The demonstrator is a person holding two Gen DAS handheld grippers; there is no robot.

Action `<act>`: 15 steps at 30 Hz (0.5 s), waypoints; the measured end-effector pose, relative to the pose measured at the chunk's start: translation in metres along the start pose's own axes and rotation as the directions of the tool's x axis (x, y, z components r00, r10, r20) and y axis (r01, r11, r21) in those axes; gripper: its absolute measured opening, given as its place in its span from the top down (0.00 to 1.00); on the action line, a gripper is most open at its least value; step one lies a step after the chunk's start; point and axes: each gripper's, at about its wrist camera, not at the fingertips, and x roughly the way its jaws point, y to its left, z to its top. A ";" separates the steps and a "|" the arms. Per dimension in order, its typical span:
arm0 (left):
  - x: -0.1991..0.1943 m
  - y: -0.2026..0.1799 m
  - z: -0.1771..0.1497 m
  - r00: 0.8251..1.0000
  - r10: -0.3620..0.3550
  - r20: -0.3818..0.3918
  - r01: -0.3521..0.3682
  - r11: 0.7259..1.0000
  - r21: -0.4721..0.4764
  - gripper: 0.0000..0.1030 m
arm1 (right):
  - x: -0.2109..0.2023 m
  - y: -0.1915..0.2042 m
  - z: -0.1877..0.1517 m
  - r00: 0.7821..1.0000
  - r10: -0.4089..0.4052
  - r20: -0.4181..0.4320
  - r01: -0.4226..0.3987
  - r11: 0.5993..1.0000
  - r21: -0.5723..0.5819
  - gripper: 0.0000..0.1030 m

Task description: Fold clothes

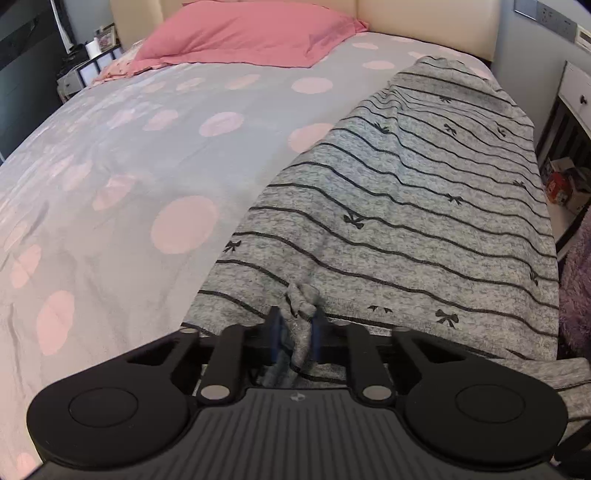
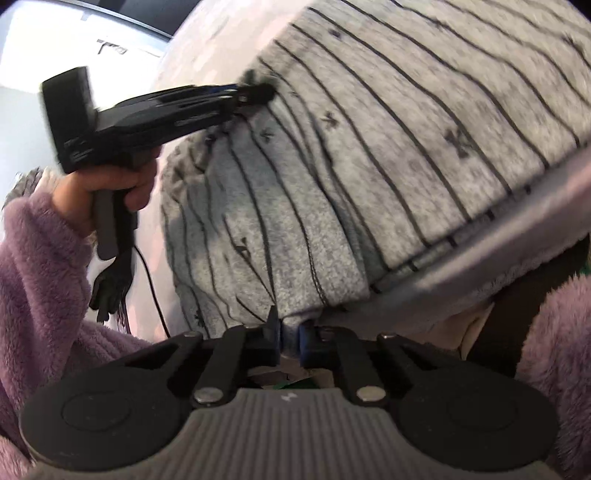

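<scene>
Grey striped garment (image 1: 406, 206) lies along right side of polka-dot bed (image 1: 122, 177) w/ pink pillow (image 1: 251, 33) beyond; left gripper (image 1: 297, 325) pinches a bunched fold near its edge, right gripper (image 2: 291, 332) clamps hem at bed's edge

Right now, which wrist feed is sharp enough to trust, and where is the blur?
Left wrist view: sharp, evenly lit, fisheye-bowed bed; left gripper pinches the striped garment. Right wrist view: motion-smeared stripes, yet the right gripper shows cloth clamped.
</scene>
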 end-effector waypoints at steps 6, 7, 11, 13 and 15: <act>-0.043 0.023 0.005 0.994 -0.016 0.106 0.034 0.985 -0.171 0.94 | -0.024 0.028 -0.007 0.995 -0.009 0.097 0.024 0.987 -0.156 0.92; -0.053 0.027 0.007 0.992 -0.010 0.127 0.035 0.981 -0.193 0.94 | -0.030 0.034 -0.008 0.993 -0.012 0.118 0.034 0.982 -0.186 0.92; -0.088 0.040 0.027 0.979 0.024 0.205 0.029 0.967 -0.253 0.94 | -0.050 0.055 -0.006 0.982 -0.026 0.188 0.081 0.954 -0.289 0.92; -0.103 0.044 0.044 0.970 0.042 0.238 0.024 0.964 -0.266 0.94 | -0.063 0.064 0.000 0.975 -0.030 0.222 0.102 0.941 -0.323 0.92; -0.116 0.042 0.068 0.962 0.050 0.270 0.019 0.968 -0.250 0.94 | -0.078 0.070 0.009 0.966 -0.021 0.257 0.110 0.934 -0.339 0.92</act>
